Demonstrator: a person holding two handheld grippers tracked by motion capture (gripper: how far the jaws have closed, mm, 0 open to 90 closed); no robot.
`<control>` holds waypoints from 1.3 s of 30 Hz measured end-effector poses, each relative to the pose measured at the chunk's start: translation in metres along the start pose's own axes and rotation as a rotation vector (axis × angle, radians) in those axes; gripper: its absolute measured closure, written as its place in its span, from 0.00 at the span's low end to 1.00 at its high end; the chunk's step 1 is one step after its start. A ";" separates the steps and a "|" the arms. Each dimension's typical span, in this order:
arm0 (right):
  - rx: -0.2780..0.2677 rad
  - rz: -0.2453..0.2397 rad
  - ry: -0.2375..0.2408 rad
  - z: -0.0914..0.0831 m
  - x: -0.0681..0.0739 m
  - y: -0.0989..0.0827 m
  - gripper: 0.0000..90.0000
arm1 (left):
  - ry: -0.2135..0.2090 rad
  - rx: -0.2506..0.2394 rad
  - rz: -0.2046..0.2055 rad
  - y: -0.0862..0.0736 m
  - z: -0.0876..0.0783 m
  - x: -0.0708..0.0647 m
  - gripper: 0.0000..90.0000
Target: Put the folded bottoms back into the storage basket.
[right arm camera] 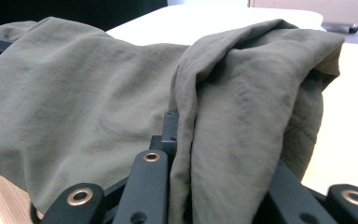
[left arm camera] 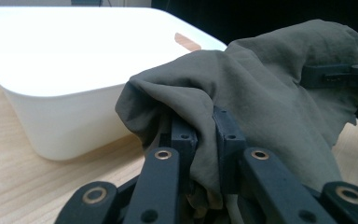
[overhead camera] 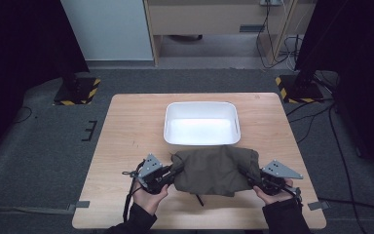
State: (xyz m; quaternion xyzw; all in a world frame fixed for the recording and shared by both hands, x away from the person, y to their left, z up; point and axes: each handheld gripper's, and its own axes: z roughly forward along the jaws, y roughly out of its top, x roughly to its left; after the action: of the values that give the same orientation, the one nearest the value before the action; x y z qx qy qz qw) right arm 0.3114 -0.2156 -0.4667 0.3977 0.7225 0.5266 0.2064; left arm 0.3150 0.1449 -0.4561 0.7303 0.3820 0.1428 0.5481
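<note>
The left gripper [left arm camera: 205, 130] pinches a bunched fold at one end of the olive cloth [overhead camera: 213, 169], and the right gripper [right arm camera: 186, 135] is clamped on a fold at the opposite end, so the folded bundle hangs between them at the near edge of the table [overhead camera: 126, 141], just in front of the white bin [overhead camera: 202, 123]. The likely trouble is a loose layer slipping out of either pinch, since each grips only part of the stack, or the sagging underside catching the bin's near rim. The high view shows a dark cord [overhead camera: 198, 198] dangling beneath; the gripper views show how little fabric each bite takes.
</note>
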 end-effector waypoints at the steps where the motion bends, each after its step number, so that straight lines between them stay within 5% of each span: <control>1: -0.008 -0.006 -0.002 -0.001 0.001 0.002 0.85 | -0.005 -0.014 0.003 0.002 -0.002 -0.001 0.90; 15: -0.026 -0.033 -0.005 -0.003 0.007 0.008 0.86 | -0.014 -0.018 0.028 0.005 0.000 -0.003 0.92; 39: -0.142 -0.077 0.015 -0.019 0.018 0.041 0.87 | -0.027 -0.158 0.074 0.041 -0.026 -0.013 0.93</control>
State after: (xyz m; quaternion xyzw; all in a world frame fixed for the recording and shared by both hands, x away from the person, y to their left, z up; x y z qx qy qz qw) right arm 0.3021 -0.2076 -0.4201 0.3500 0.6996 0.5711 0.2486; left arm 0.3066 0.1495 -0.4066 0.7001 0.3350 0.1827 0.6035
